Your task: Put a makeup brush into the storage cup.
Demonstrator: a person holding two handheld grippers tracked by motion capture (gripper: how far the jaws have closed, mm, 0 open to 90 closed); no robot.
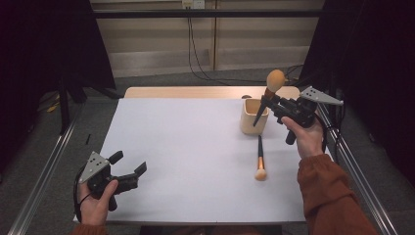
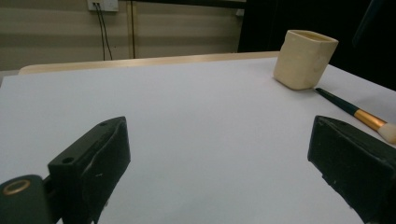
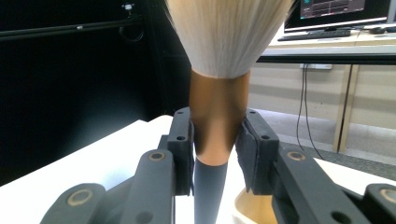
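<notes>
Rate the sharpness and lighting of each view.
High view: even light, dark at both sides, soft shadow under the left gripper. Left gripper view: cup sharp, near jaws soft. Right gripper view: large brush and jaws close and blurred, dark backdrop at left.

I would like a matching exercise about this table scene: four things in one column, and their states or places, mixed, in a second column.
Things:
1. large brush
2. small brush
3. beige cup
4. left tool

States or places:
A. open, with nothing between its jaws
B. lying flat on the white table
C. clamped in the right tool, bristles up
D. standing upright near the table's far right corner

Pairs: 1-C, 2-B, 3-D, 4-A
</notes>
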